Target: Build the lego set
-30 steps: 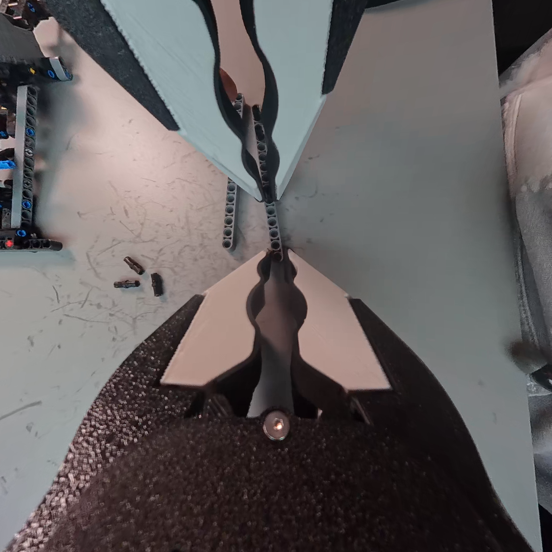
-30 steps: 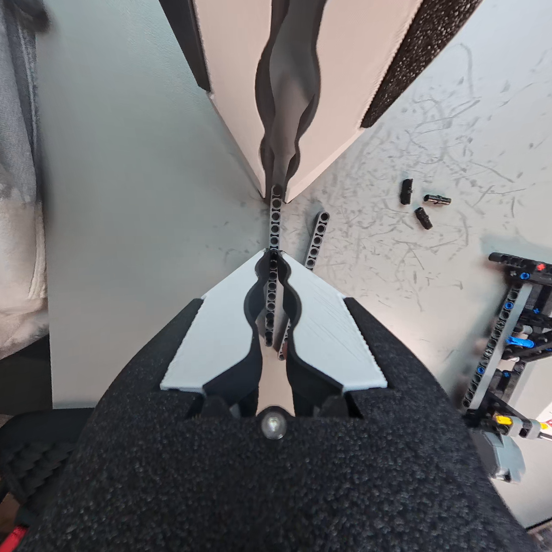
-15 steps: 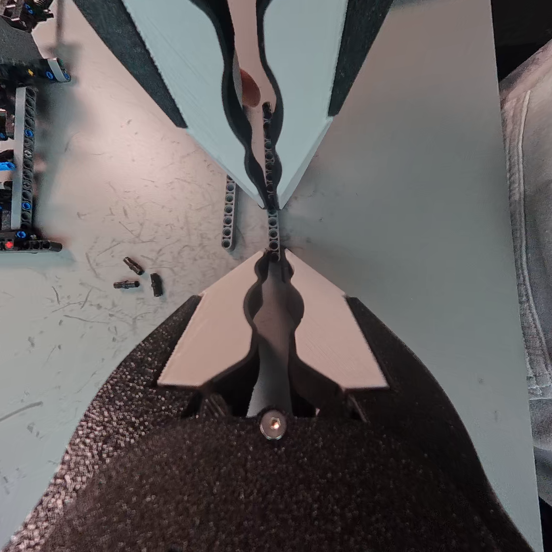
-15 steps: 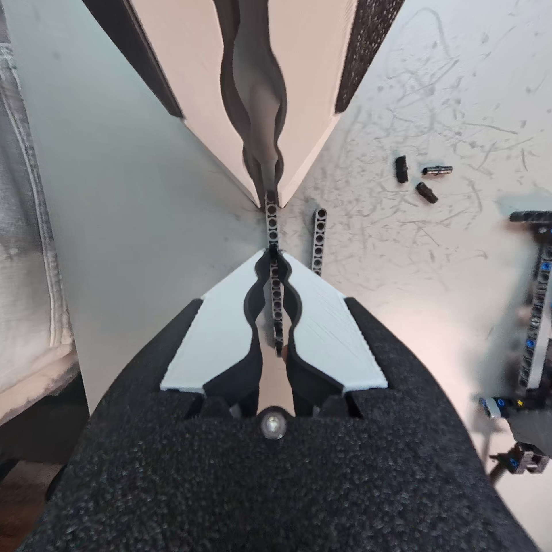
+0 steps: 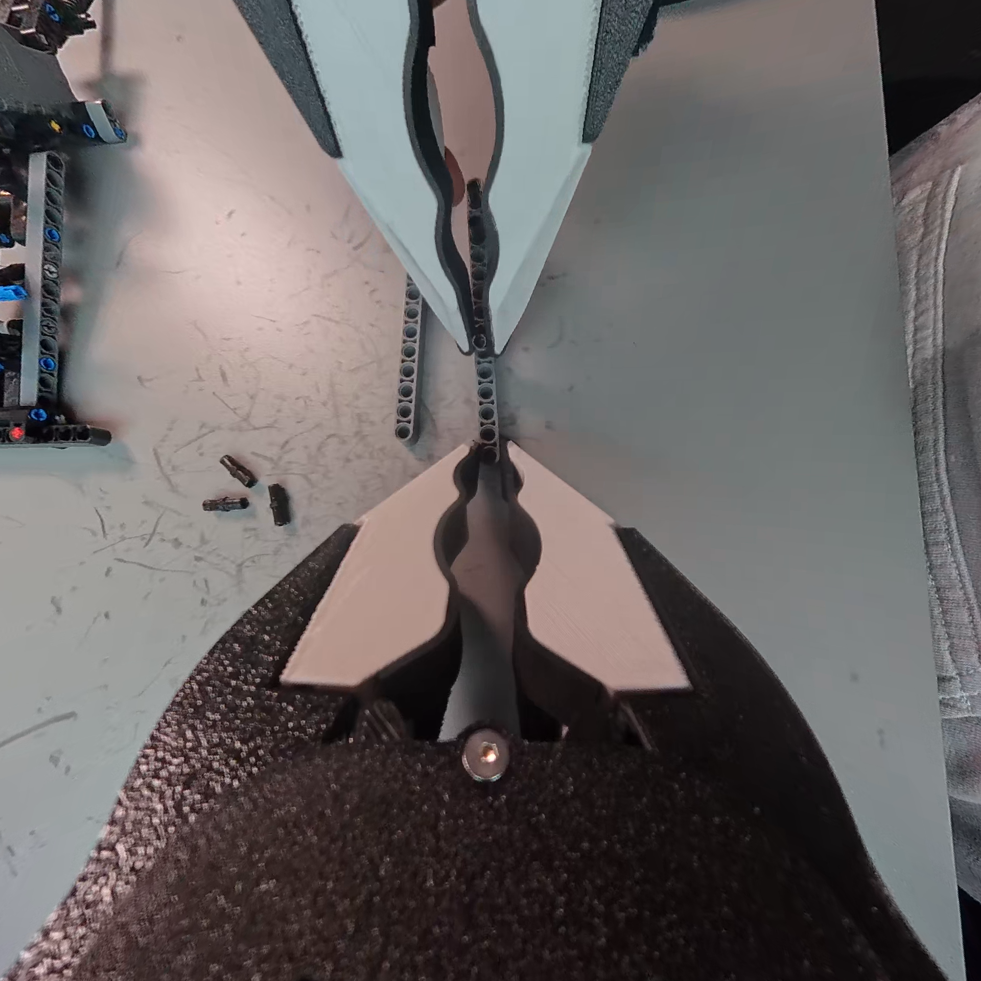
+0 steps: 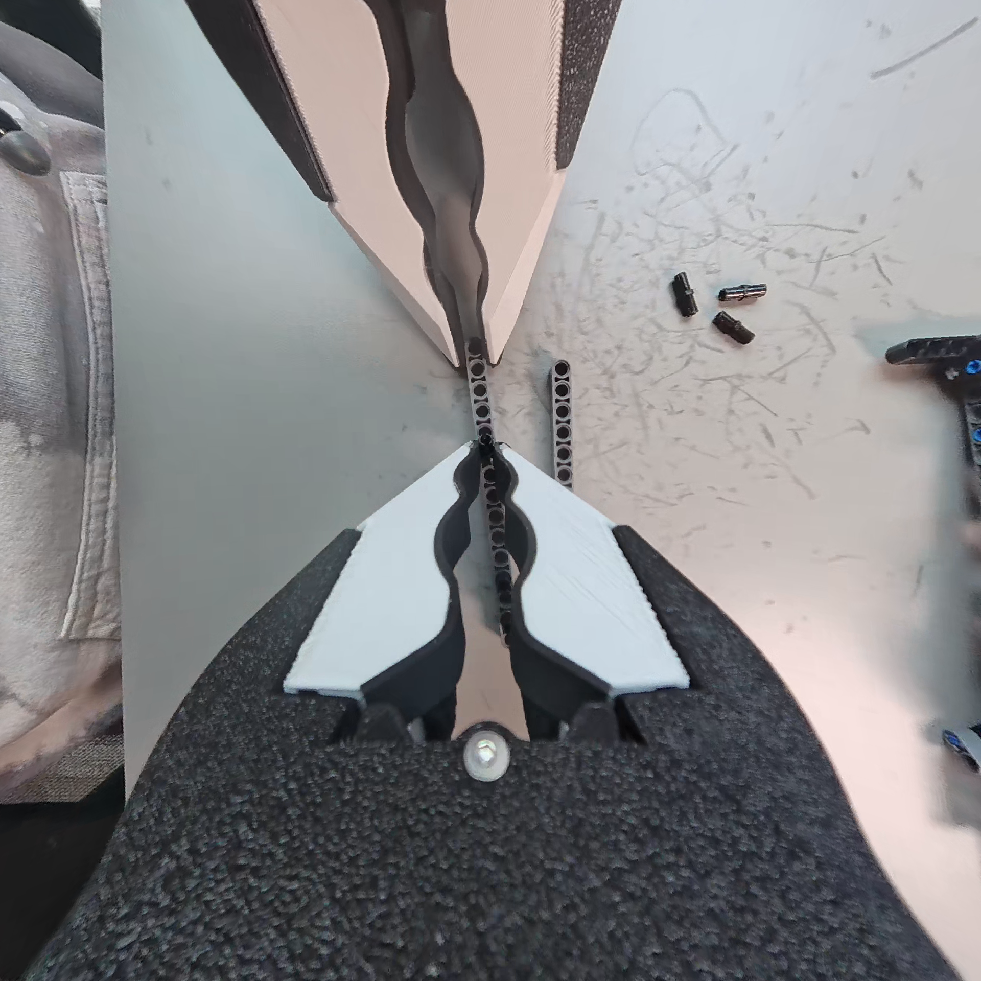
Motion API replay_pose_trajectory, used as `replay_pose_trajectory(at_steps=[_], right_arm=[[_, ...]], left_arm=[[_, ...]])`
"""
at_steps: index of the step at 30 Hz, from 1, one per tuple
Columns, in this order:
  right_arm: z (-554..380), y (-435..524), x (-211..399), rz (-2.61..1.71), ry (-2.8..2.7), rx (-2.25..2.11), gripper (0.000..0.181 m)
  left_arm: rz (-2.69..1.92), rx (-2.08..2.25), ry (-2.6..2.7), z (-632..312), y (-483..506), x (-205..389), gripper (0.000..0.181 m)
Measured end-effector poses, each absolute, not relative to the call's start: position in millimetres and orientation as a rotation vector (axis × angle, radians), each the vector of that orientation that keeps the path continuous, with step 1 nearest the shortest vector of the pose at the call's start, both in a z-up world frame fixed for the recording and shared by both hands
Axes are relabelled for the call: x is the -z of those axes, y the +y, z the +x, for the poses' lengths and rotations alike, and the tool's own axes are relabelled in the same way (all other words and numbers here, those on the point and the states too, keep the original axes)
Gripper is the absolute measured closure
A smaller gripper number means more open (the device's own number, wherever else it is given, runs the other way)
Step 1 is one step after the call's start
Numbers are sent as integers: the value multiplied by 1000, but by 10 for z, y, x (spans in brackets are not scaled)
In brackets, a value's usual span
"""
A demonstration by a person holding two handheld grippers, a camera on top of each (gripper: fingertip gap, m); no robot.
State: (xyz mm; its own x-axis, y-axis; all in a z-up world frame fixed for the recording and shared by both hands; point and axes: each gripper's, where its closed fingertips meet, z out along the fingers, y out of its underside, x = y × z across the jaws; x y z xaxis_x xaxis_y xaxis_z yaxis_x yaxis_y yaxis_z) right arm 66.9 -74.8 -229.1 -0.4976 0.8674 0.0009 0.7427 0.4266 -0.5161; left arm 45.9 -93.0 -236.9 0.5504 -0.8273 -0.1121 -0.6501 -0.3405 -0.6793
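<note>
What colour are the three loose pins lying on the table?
Black, all three pins; the right wrist view shows them sharpest against the scratched white table.

Workshop-like bench, scratched pale tabletop (image 5: 212, 297), scattered black pins (image 6: 711, 308)

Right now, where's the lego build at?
Done: a partly built frame sits at the table edge. In hand: the left gripper and the right gripper both pinch one grey beam, tip to tip, above the table; it is not on the frame yet. Left: a second beam and three loose black pins lie unused.
</note>
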Motion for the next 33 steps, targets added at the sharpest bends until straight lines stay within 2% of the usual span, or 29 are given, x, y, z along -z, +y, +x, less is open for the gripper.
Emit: replay_pose_trajectory(at_steps=[10, 17, 33], right_arm=[[594, -779, 2203, -1417, -2225, -824, 177], [646, -752, 2270, -1452, -2156, -732, 177], [676, -750, 2292, -1303, -2416, -718, 177]], left_arm=[[-2098, 325, 1183, 458, -930, 2367, 173], [-2104, 320, 1182, 457, -931, 2367, 173], [-2108, 323, 1179, 455, -932, 2369, 172]])
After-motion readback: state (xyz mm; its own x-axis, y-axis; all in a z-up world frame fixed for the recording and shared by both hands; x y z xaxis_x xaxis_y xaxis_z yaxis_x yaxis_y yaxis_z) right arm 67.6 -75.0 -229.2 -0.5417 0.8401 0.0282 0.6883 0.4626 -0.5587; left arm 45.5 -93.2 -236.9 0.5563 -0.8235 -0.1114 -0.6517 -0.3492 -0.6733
